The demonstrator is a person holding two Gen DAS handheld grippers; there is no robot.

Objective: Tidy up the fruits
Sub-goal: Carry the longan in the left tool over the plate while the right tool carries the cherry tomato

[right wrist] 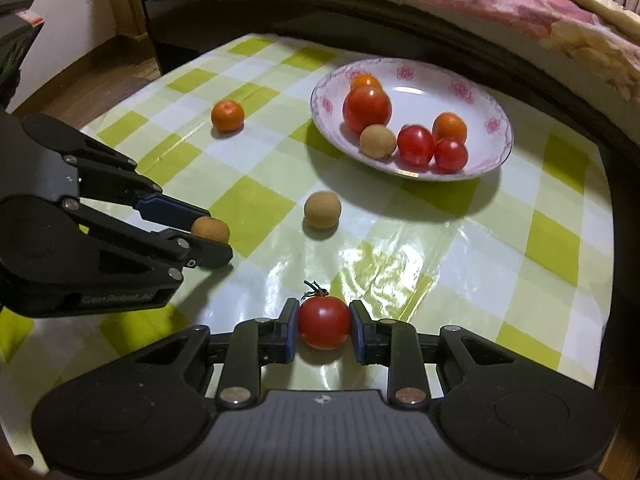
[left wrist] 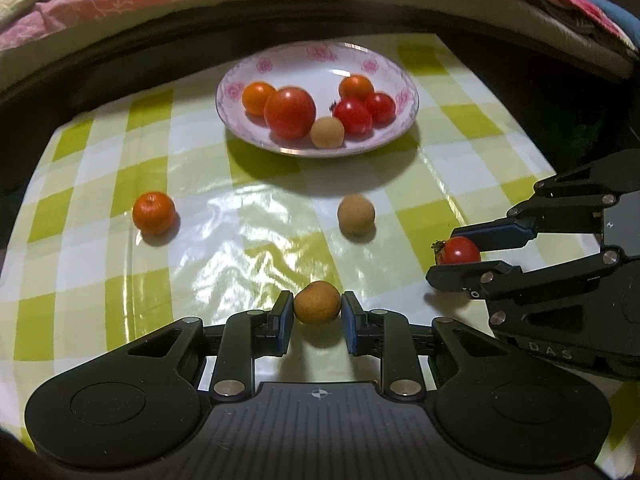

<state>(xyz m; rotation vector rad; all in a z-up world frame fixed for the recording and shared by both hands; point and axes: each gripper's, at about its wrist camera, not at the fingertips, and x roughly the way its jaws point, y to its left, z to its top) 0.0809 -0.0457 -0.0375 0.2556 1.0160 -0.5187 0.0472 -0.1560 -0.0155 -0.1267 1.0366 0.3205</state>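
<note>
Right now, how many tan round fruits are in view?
3. One in the plate, front edge; one loose on the tablecloth; one clamped in the left gripper at. None seems hidden.

Raised letters "D A S" readable on the black body of the right gripper, seen from the left wrist view. Faint embossed lettering along the lower edge of the left gripper body in the right wrist view, too blurred to make out. No other legible text anywhere.
</note>
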